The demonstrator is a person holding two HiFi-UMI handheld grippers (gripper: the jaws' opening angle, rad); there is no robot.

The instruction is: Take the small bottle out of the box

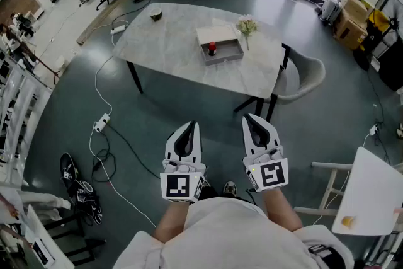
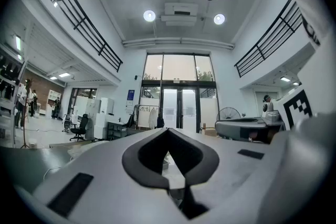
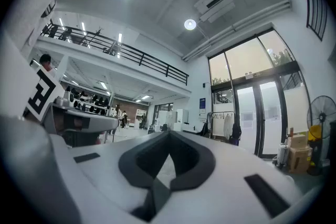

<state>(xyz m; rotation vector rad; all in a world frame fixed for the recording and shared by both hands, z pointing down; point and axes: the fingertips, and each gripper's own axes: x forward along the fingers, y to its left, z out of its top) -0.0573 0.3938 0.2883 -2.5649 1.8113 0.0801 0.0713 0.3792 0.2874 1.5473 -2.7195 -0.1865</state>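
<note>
A small dark bottle with a red cap (image 1: 212, 48) stands inside an open grey box (image 1: 221, 54) on the marble table (image 1: 170, 47), far ahead of me in the head view. My left gripper (image 1: 191, 125) and right gripper (image 1: 249, 117) are held close to my body, well short of the table, side by side. Both are shut with nothing between their jaws. In the left gripper view my left gripper (image 2: 168, 130) points across the room. The right gripper view has my right gripper (image 3: 169, 134) aimed likewise. Neither gripper view shows the bottle.
A small plant (image 1: 247, 26) stands beside the box, and a dark bowl (image 1: 156, 14) sits at the table's far left. A grey chair (image 1: 302, 75) is tucked at the table's right. A cable and power strip (image 1: 101, 123) lie on the floor left. A white table (image 1: 371, 189) stands at right.
</note>
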